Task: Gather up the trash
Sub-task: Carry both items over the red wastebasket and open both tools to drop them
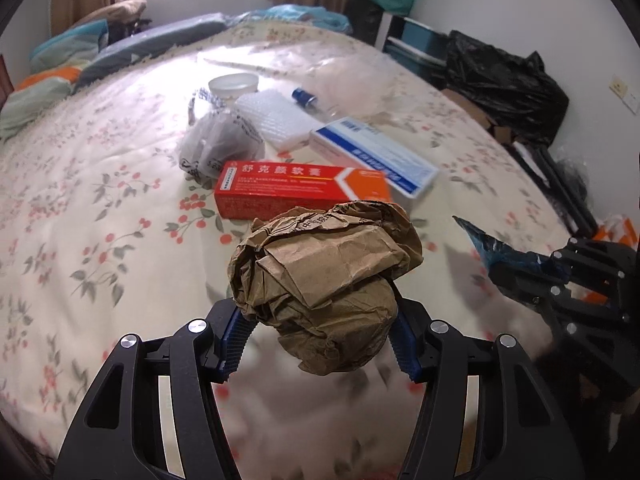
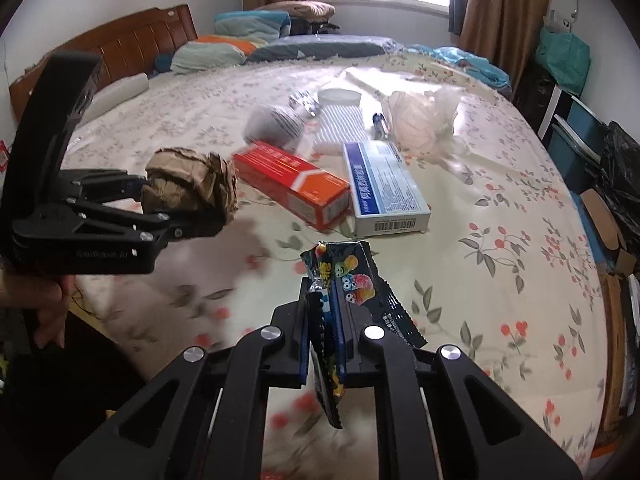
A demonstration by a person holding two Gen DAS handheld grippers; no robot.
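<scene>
My left gripper [image 1: 316, 324] is shut on a crumpled brown paper ball [image 1: 324, 276] and holds it above the bed; it also shows in the right wrist view [image 2: 188, 188]. My right gripper [image 2: 324, 308] is shut on a dark candy wrapper [image 2: 352, 280], seen at the right edge of the left wrist view [image 1: 500, 248]. Farther on the floral bed lie a red box [image 1: 296, 192], a blue-white box [image 1: 376, 152], a grey crumpled bag [image 1: 220, 144], a white blister tray [image 1: 276, 116], a white lid [image 1: 234, 83], a small blue-capped bottle [image 1: 306, 98] and a clear plastic bag [image 2: 424, 116].
Pillows and folded bedding [image 2: 240, 40] lie by the wooden headboard [image 2: 132, 40]. A black trash bag [image 1: 508, 84] and cardboard boxes [image 1: 480, 116] stand beside the bed on the right, with blue drawers [image 1: 416, 40] behind.
</scene>
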